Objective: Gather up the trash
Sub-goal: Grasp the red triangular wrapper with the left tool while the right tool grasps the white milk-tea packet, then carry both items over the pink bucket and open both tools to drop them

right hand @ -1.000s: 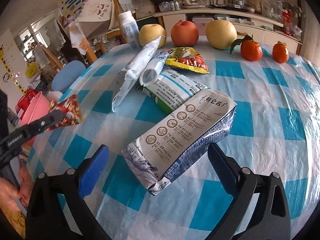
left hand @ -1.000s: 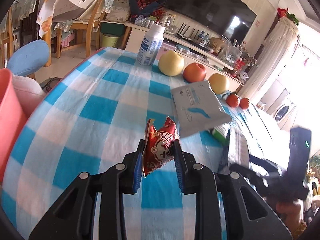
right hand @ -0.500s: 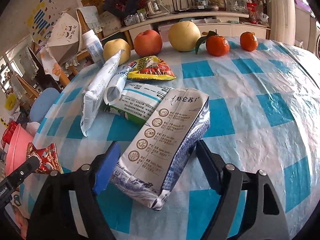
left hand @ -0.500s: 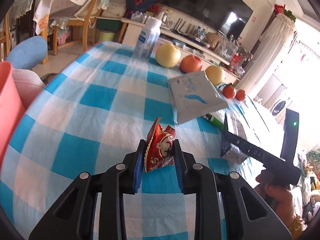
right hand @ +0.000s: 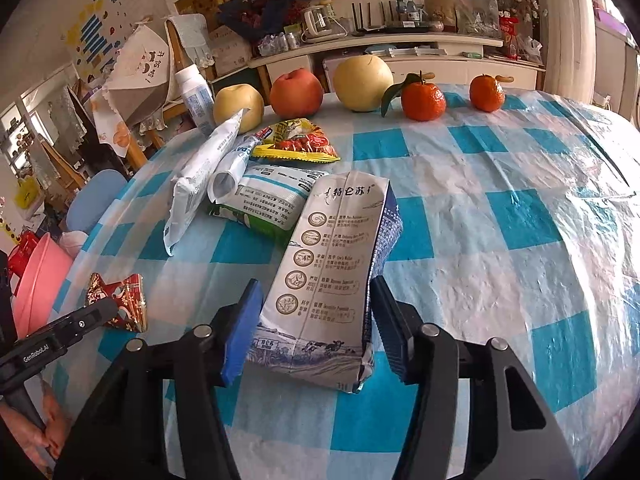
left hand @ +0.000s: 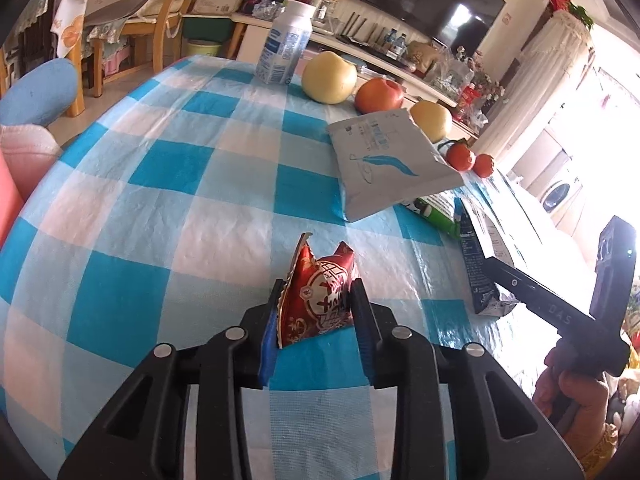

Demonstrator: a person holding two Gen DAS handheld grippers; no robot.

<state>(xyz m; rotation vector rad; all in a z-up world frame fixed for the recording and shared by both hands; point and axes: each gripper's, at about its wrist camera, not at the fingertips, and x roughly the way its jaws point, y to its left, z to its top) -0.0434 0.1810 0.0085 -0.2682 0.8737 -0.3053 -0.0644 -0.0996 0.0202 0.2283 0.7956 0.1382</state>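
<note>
Left gripper (left hand: 316, 304): fingers closed on the red snack wrapper (left hand: 320, 294), which is held upright just above the table (left hand: 168, 216); whether its bottom edge touches the cloth cannot be told, the finger bodies cover it.
Right gripper (right hand: 316, 320): fingers have just been closing, the milk carton (right hand: 336, 268) sits between them; right pad looks to be at the carton's side, left pad still shows a sliver of gap, so contact is unclear and no firm grip is seen.
Milk carton: crushed, lying flat on the table, near end between the fingers, far end pointing at the fruit row; in the left view only its end shows, under the right gripper's finger.
White pouch (right hand: 200, 184): leaning on the green-white bag (right hand: 268, 204), which it partly covers.
Yellow snack packet (right hand: 298, 142): behind the bag, its near edge hidden.
Fruit (right hand: 296, 94): pears, an apple and two mandarins lined up at the far table edge.
White bottle (left hand: 284, 44): at the far edge, beside the fruit.
Pink basin (right hand: 36, 280): off the table's left side, cut off by the frame; contents not visible.
Person: only hands on the gripper handles show, at the frame corners.
</note>
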